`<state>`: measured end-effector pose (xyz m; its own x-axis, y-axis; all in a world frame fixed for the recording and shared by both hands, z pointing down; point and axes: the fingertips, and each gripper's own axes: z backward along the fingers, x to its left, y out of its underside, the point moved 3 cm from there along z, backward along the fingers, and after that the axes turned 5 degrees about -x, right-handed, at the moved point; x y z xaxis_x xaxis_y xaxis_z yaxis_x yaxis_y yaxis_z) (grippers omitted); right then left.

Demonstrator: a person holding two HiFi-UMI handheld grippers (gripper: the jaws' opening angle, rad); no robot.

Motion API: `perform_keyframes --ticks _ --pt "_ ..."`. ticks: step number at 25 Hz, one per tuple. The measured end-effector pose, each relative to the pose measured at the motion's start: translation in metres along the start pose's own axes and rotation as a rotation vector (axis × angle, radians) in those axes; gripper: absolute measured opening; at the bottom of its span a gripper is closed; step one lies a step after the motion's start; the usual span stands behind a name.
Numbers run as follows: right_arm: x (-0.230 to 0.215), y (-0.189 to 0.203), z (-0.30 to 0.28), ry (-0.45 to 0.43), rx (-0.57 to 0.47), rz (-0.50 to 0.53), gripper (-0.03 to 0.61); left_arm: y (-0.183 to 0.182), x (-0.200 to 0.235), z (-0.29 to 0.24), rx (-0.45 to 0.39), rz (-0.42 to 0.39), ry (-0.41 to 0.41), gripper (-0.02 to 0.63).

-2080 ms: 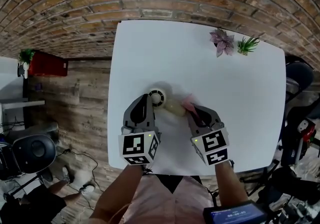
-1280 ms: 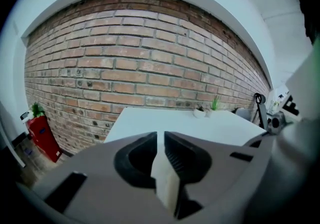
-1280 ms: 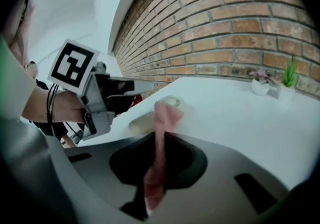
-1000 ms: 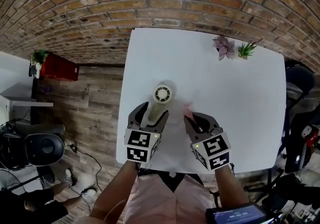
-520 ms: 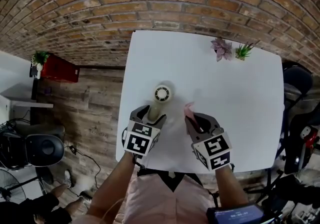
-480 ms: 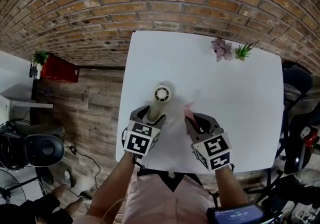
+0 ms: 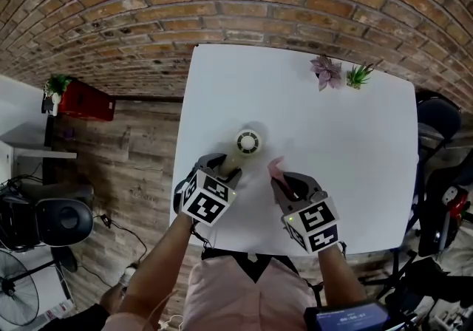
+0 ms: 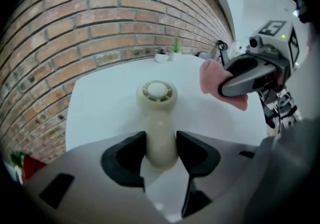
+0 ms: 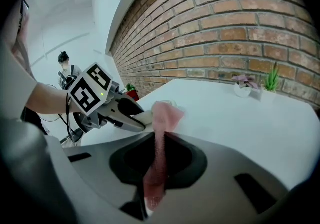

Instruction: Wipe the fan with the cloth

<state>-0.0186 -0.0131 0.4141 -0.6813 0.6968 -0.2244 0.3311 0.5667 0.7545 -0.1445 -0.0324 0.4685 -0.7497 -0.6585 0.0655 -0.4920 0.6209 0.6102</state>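
A cream hand-held fan [image 7: 247,142] is over the white table [image 7: 332,123] at its left half. My left gripper [image 7: 226,168] is shut on the fan's handle [image 8: 160,138]. Its jaws have just been closing, and both pads press the handle. The round fan head [image 8: 157,91] points away beyond the jaws. To the right, my right gripper [image 7: 285,183] is shut on a pink cloth [image 7: 275,167]. The cloth [image 9: 161,118] sticks up out of the jaws, a short way right of the fan head. From the left gripper view, the right gripper [image 8: 245,75] and cloth [image 8: 212,78] show at upper right.
Two small potted plants [image 7: 327,69] [image 7: 358,74] stand at the table's far right edge by the brick wall. A red cabinet [image 7: 81,100] and black equipment are on the wooden floor left of the table. A chair [image 7: 440,111] stands at the right.
The left gripper has rolled, sunk a little and closed onto the fan's handle. The fan head has shifted slightly right. The right gripper with the cloth has stayed put.
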Motion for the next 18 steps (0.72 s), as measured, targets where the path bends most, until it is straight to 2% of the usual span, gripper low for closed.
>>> perform_keyframes --ticks 2,4,9,11,15,18 --pt "-0.001 0.006 0.001 -0.009 0.025 0.010 0.040 -0.004 -0.006 -0.004 0.034 -0.112 0.064 0.201" --pt "-0.004 0.016 0.002 -0.005 0.062 0.036 0.041 -0.008 -0.008 -0.007 0.078 -0.184 0.120 0.201" --pt "-0.012 0.050 -0.003 0.028 0.182 0.137 0.049 -0.011 -0.006 -0.009 0.147 -0.242 0.199 0.201" --pt "-0.014 0.055 -0.004 0.026 0.173 0.120 0.065 -0.011 -0.006 -0.008 0.157 -0.256 0.208 0.201" --pt "-0.012 0.054 0.009 -0.002 0.152 0.106 0.181 -0.011 -0.006 -0.009 0.175 -0.285 0.212 0.201" --pt "-0.011 0.056 0.018 -0.012 0.140 0.120 0.195 -0.012 -0.007 -0.011 0.187 -0.318 0.228 0.201"
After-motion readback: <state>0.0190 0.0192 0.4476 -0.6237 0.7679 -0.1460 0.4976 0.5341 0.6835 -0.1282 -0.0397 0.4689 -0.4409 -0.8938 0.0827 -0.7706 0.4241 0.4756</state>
